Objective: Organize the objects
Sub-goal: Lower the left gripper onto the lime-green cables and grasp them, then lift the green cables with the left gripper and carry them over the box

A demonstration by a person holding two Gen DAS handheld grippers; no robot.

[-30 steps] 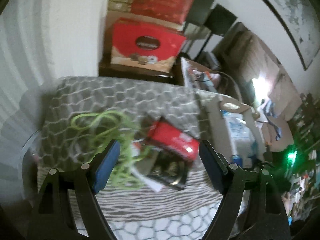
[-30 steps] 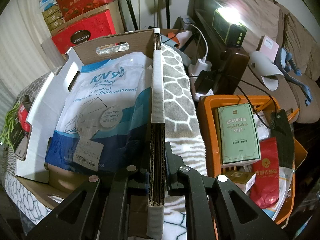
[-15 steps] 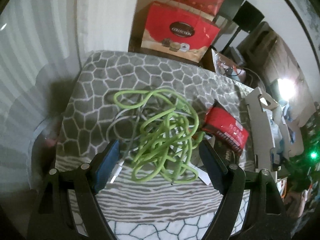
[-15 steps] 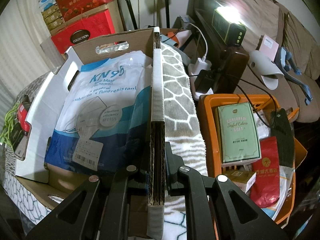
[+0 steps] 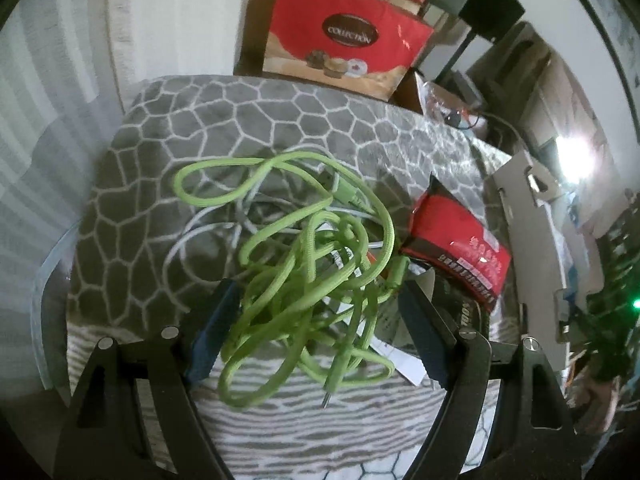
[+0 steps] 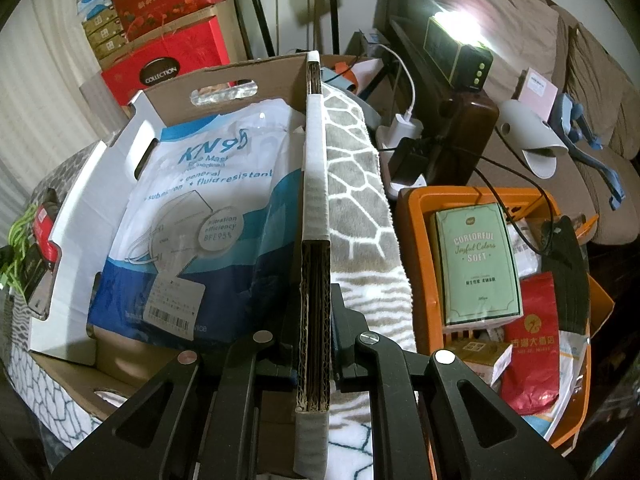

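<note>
- The left gripper (image 5: 316,328) is hanging over the tangled green cable (image 5: 304,264), jaws spread wide and pinching nothing; the lower loops of the tangle are lying between the two blue pads, though contact is unclear.
- The green cable is resting on a grey blanket (image 5: 192,120) with a white honeycomb pattern, and a thinner pale cable (image 5: 192,236) is looping under it toward nine o'clock.
- A red snack packet (image 5: 460,244) is lying at three o'clock of the tangle, just beside it, partly over a dark packet.
- The right gripper (image 6: 316,332) is pinching the side wall of the cardboard box (image 6: 316,168), jaws pressed together on the corrugated edge.
- Inside the box a white-and-blue KN95 mask bag (image 6: 200,216) is lying flat, at nine o'clock of the gripped wall.
- An orange crate (image 6: 412,248) holding packets is sitting at three o'clock of the box.
</note>
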